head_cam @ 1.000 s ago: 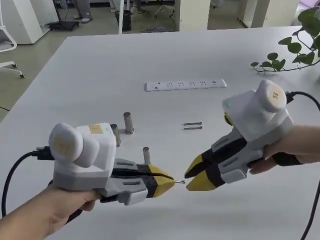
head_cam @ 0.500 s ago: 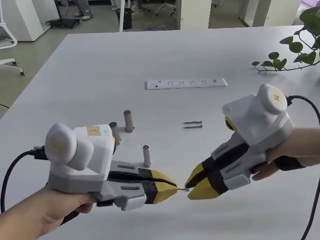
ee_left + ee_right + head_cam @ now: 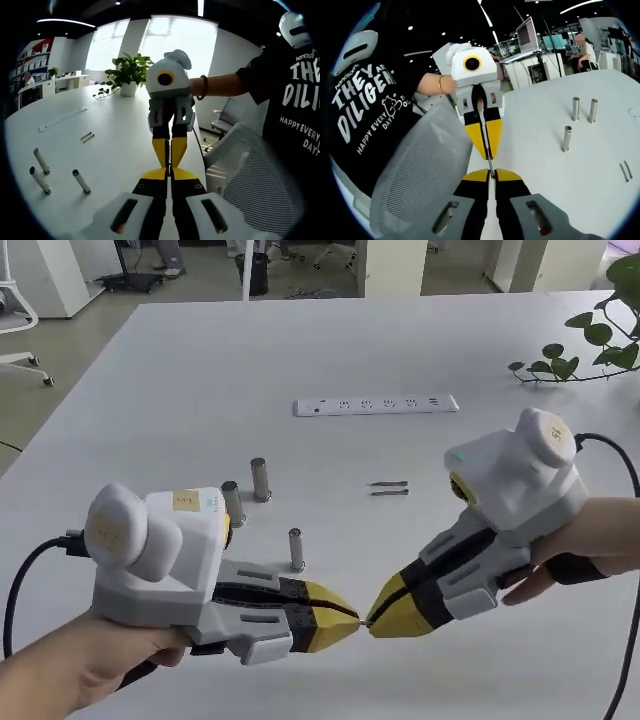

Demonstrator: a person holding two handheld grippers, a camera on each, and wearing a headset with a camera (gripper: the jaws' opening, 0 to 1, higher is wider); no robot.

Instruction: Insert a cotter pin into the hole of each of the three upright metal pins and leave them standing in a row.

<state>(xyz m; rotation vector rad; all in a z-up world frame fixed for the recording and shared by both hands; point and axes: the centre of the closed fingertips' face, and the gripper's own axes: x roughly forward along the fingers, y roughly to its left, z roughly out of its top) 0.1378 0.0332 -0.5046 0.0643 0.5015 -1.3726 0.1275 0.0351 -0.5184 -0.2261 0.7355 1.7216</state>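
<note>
Above the white table [image 3: 200,380] of an open office, power strip [image 3: 376,404] and plant [image 3: 600,340] farther back, the left hand-held gripper [image 3: 354,613] and right hand-held gripper [image 3: 371,620] meet tip to tip, both clamped on one cotter pin [image 3: 490,163], near three upright metal pins [image 3: 233,503].

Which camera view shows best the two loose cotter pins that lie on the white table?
The head view: the two thin grey metal cotter pins lie side by side on the white table, near the picture's middle. The left gripper view shows them small and far off; the right gripper view shows them at its edge.
</note>
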